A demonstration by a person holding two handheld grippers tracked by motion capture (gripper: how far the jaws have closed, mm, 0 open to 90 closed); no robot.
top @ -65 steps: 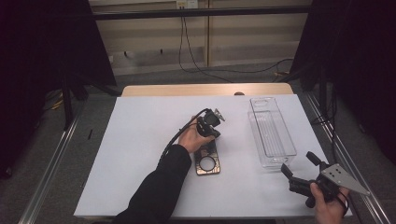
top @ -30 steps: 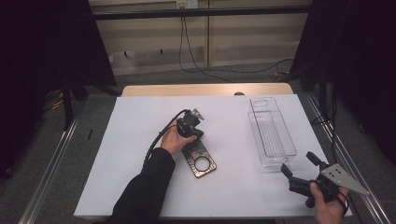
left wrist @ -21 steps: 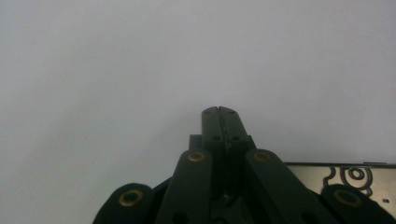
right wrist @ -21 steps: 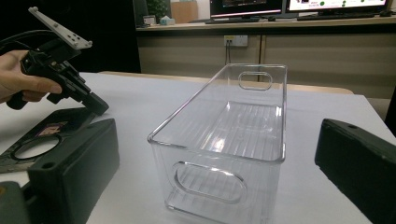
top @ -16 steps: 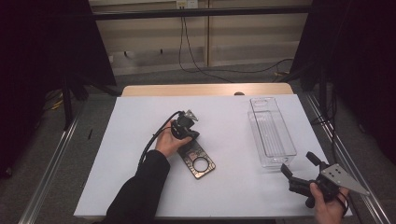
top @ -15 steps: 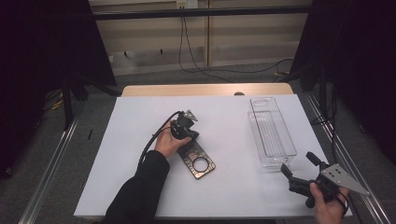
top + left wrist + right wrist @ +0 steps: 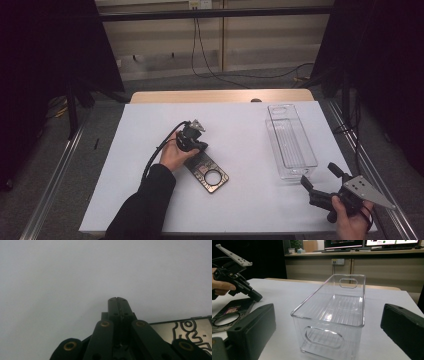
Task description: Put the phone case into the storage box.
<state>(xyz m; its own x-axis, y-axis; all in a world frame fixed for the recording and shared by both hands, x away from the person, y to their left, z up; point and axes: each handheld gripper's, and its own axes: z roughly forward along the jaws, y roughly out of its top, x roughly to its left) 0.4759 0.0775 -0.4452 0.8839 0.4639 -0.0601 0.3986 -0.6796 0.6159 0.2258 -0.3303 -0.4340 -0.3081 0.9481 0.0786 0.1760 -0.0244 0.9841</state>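
Table (image 7: pixel 150 200): one, under a white sheet, holding everything below
Clear bin (image 7: pixel 291 141): one, empty, upright on the right half of the sheet; in the right gripper view it (image 7: pixel 332 315) stands straight ahead between the jaws, a slot handle in the near end wall
Dark plate (image 7: pixel 207 171): one, flat near the middle of the sheet, a round hole in it and printed markings; well apart from the bin, and its corner (image 7: pixel 190 326) shows just beside the left jaws
Left gripper (image 7: pixel 197 146): one, jaws pressed together with nothing between them, tips low at the plate's far end; whether they touch the plate I cannot tell
Right gripper (image 7: pixel 322 184): one, jaws spread wide and empty, held near the front right corner, just short of the bin
Step in hand: likely picking the plate up to move it toward the bin
Doing it well: spread the left jaws first, since closed tips can only push; a thin flat plate gives little edge, so come in low at its short end and close squarely across the thickness
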